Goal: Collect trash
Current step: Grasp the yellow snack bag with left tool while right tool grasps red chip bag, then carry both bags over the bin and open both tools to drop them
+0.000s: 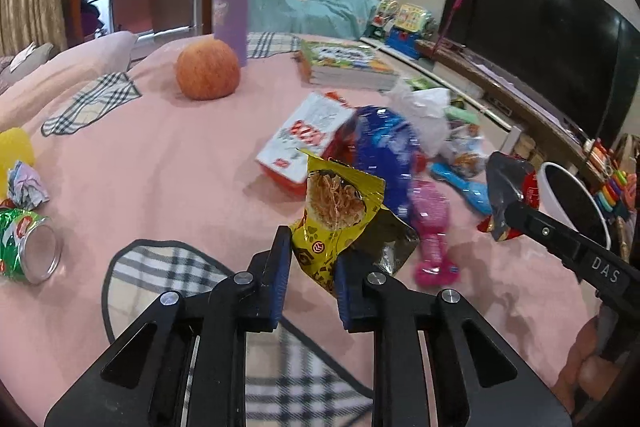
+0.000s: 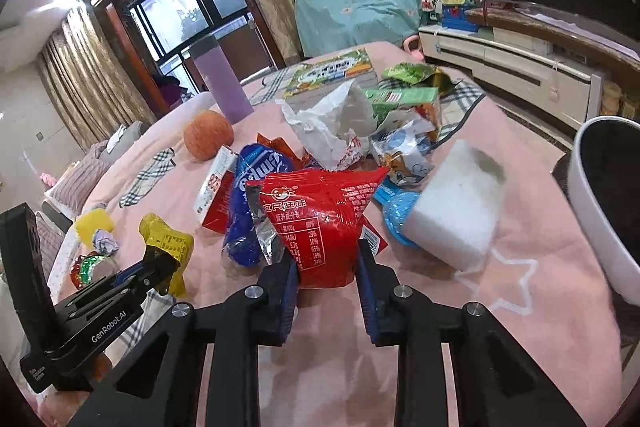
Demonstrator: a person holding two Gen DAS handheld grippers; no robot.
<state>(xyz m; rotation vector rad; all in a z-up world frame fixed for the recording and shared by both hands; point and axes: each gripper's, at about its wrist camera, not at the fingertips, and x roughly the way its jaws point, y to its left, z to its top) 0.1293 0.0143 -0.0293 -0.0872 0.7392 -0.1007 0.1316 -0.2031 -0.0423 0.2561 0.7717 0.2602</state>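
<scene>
My left gripper (image 1: 310,259) is shut on a yellow noodle wrapper (image 1: 336,207) and holds it above the pink cloth; the wrapper also shows in the right wrist view (image 2: 166,237). My right gripper (image 2: 327,263) is shut on a red snack wrapper (image 2: 320,219), which also shows at the right of the left wrist view (image 1: 514,199). A white trash bin (image 2: 600,211) stands at the table's right edge. A blue wrapper (image 2: 250,195), a white crumpled bag (image 2: 336,123) and a crushed green can (image 1: 28,247) lie on the table.
An orange fruit (image 1: 208,69), a purple bottle (image 1: 231,15), a stack of books (image 1: 344,65), a red-white box (image 1: 308,143), a pink brush (image 1: 432,227) and a white sponge (image 2: 456,199) sit on the pink tablecloth (image 1: 160,167). A TV stands to the right.
</scene>
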